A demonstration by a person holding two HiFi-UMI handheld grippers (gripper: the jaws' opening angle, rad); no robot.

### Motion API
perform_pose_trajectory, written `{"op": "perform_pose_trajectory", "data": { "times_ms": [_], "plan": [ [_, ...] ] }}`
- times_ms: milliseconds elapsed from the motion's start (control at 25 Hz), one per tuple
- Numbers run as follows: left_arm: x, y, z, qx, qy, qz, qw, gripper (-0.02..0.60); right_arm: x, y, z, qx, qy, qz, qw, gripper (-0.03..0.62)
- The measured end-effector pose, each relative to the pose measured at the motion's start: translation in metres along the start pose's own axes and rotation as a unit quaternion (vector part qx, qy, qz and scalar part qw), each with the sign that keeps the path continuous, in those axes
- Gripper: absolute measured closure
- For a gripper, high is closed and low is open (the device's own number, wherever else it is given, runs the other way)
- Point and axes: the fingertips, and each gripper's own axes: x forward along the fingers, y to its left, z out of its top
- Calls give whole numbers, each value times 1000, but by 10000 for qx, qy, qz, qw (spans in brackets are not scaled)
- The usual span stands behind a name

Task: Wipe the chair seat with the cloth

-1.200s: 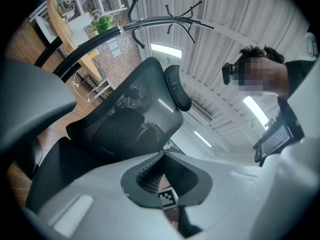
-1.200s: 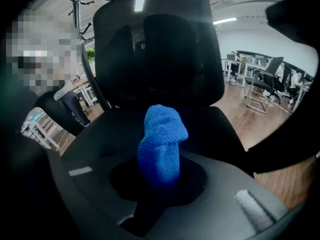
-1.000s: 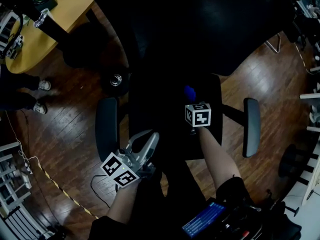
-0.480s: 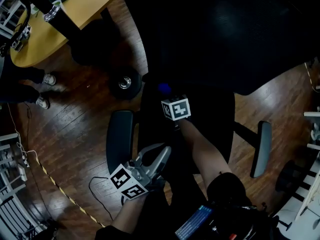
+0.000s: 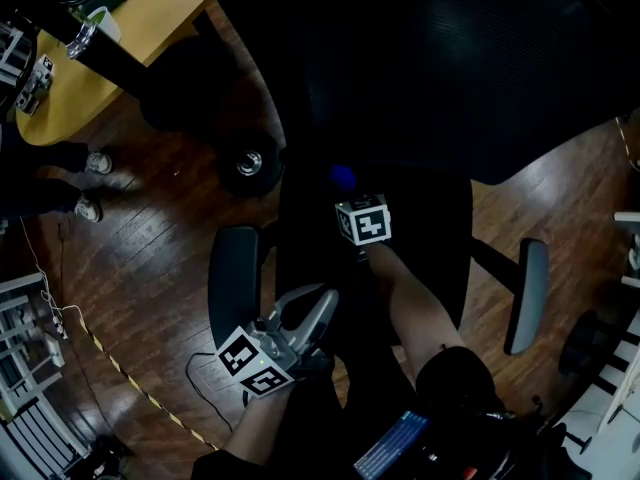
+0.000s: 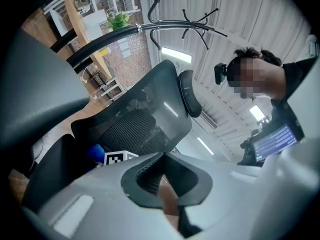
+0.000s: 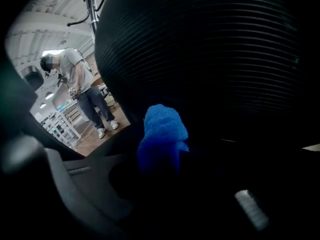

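Note:
The black office chair seat [image 5: 420,268] lies under me, its mesh back [image 5: 450,58] at the top of the head view. My right gripper [image 5: 349,193] is shut on a blue cloth [image 5: 343,177], pressed near the seat's rear left part. In the right gripper view the blue cloth [image 7: 162,131] sticks out of the right gripper [image 7: 160,159] against the dark back [image 7: 210,49]. My left gripper [image 5: 322,300] hangs over the seat's front left corner, beside the left armrest [image 5: 234,283], shut on nothing. The left gripper [image 6: 165,156] points up at the chair back [image 6: 145,119].
Dark wooden floor [image 5: 140,268] surrounds the chair. A yellow round table [image 5: 70,88] and someone's shoes [image 5: 97,162] are at the upper left. The right armrest [image 5: 527,295] sticks out at the right. A standing person [image 7: 82,91] and a coat rack [image 6: 195,16] show beyond the chair.
The right gripper swept the blue cloth leftwards across the seat, then came back a little to the right. The left gripper has stayed at the seat's front left corner.

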Motion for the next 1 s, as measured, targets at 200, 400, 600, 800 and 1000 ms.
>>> {"op": "perform_pose_trajectory", "data": {
  "times_ms": [200, 400, 600, 800, 1000],
  "plan": [
    [7, 0, -5, 28, 142, -26, 9999, 589, -42, -80, -22, 317, 119, -735, 9967, 554],
    [9, -2, -10, 41, 276, -22, 9996, 589, -102, -163, -45, 653, 157, -1546, 9857, 554],
    [10, -4, -11, 63, 317, -19, 9995, 589, -154, -222, -60, 1003, 66, -2179, 9708, 554],
    [12, -5, -13, 70, 333, -21, 9994, 589, -161, -227, -59, 795, 6, -2267, 9707, 554],
    [9, -9, -15, 57, 281, -39, 9996, 589, -164, -221, -50, 578, -45, -2314, 9711, 554]
  ]
}}
